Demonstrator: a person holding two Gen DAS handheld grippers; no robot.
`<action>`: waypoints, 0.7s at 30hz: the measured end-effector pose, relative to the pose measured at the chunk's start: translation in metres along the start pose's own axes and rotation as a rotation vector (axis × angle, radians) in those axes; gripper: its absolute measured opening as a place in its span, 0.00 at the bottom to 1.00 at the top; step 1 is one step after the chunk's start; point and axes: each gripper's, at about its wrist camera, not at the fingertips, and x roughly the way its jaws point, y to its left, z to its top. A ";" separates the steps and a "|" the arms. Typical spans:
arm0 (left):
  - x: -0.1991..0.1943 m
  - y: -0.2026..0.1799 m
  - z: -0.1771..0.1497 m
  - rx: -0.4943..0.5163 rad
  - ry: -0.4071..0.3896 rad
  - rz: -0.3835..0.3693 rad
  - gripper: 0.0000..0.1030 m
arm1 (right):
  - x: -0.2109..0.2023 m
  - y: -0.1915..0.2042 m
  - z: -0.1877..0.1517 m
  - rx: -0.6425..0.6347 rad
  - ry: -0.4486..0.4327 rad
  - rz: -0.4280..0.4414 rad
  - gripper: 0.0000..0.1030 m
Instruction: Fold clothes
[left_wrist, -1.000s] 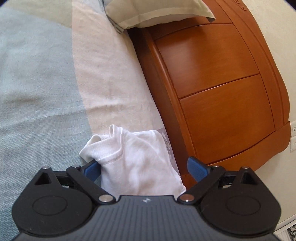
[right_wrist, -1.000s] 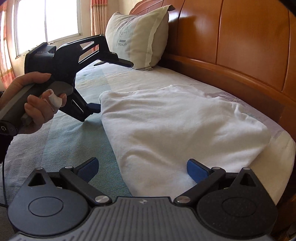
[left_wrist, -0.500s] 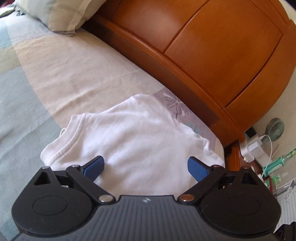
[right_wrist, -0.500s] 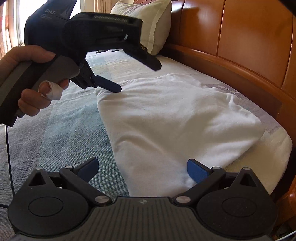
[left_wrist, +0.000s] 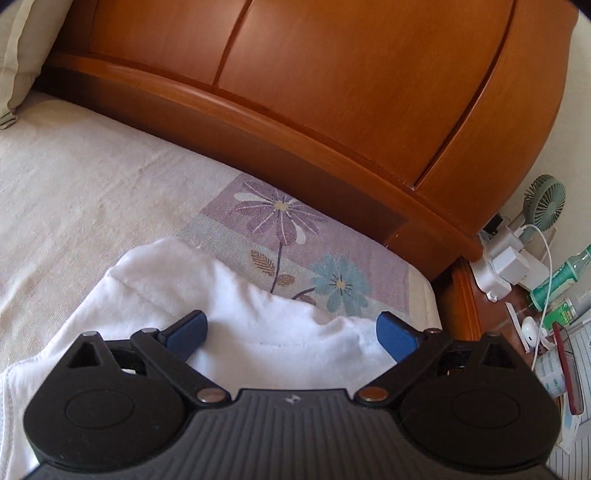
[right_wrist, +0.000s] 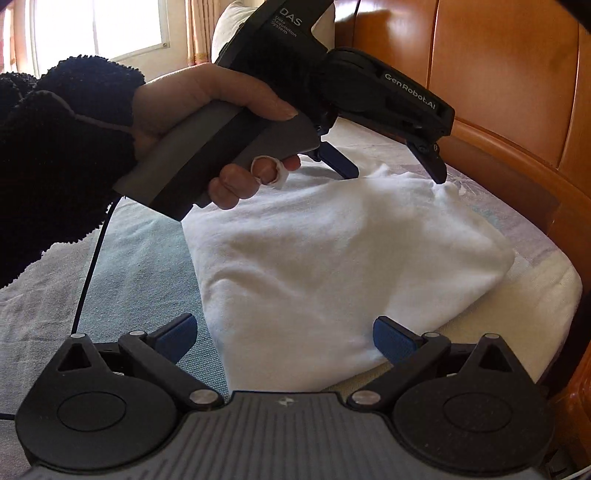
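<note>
Since a second ago, left gripper (right_wrist: 395, 173) has swung toward the headboard (right_wrist: 498, 74), spread wide over the folded white shirt's (right_wrist: 332, 251) far edge; right gripper (right_wrist: 284, 338) gapes too.

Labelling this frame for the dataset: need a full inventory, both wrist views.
Garment: 1, white, folded on bed near headboard.
Bed cover: 1, cream and teal, floral patch at corner.
Headboard: 1, orange-brown wood.
Pillow: 1, pale, far end.
Fan: 1, green, bedside table.
Bottle: 1, green, beside fan.
Charger: white, with cable.
Window: bright, curtained.
Left gripper: open, over garment's far edge.
Right gripper: open, at near edge.
Hand: 1, black sleeve.
</note>
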 end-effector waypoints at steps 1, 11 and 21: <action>-0.005 -0.003 0.001 0.007 0.002 -0.007 0.95 | -0.001 -0.001 -0.002 -0.012 -0.006 0.003 1.00; -0.143 -0.001 -0.034 0.170 -0.098 0.185 0.96 | -0.016 0.008 0.007 0.058 -0.081 -0.094 1.00; -0.290 0.081 -0.145 -0.018 -0.166 0.405 0.98 | 0.038 0.001 0.063 -0.064 -0.073 -0.122 1.00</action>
